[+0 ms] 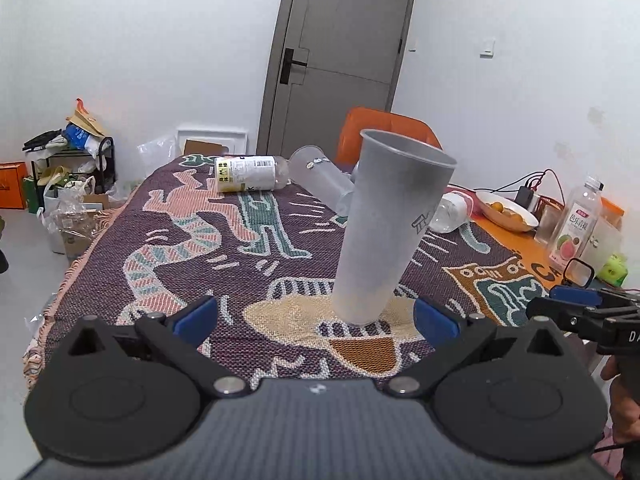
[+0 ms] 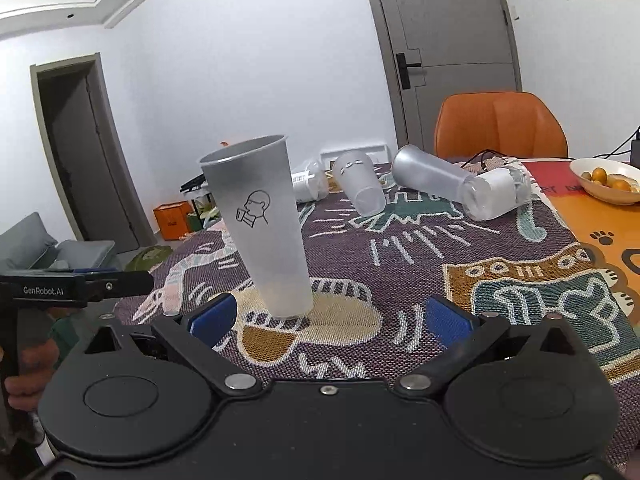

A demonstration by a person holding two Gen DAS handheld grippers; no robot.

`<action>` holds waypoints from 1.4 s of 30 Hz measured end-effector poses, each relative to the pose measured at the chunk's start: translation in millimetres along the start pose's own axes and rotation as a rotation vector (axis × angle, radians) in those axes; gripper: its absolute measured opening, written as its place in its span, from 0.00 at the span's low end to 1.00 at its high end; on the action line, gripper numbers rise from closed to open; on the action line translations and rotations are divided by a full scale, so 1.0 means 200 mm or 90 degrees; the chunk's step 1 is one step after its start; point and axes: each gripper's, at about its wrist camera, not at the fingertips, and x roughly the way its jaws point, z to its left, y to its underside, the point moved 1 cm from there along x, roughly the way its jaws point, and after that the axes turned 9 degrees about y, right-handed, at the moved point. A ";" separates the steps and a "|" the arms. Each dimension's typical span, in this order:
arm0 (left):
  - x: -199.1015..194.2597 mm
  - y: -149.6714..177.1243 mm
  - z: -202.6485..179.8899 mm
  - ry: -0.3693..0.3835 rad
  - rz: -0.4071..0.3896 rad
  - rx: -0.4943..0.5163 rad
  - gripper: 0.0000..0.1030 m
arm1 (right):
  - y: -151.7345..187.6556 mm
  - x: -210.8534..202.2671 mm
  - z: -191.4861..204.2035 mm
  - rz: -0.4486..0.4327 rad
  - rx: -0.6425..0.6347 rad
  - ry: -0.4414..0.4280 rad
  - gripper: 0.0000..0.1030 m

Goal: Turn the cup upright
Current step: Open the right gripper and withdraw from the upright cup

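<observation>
The tall cup [image 1: 384, 224] looks light, smooth and tippy, so hold its middle; the left gripper [image 1: 316, 320] and right gripper [image 2: 328, 318] are wide, holding nothing.

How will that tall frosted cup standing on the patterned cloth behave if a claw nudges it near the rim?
The frosted cup likely tips easily: it is tall, with a base narrower than its rim. Its thin translucent wall suggests it is light and may flex. Once down, it would probably roll in a curve.
</observation>
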 end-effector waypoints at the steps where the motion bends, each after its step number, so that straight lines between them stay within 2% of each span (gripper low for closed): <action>1: -0.01 0.00 0.00 0.001 -0.001 0.002 1.00 | 0.00 0.00 0.00 -0.001 0.000 -0.003 1.00; 14: -0.01 0.00 0.05 -0.031 0.004 -0.013 1.00 | 0.04 0.02 0.04 0.017 -0.018 -0.018 1.00; 42: -0.01 0.02 0.04 -0.040 0.009 0.004 1.00 | 0.05 0.03 0.07 0.024 -0.024 -0.016 1.00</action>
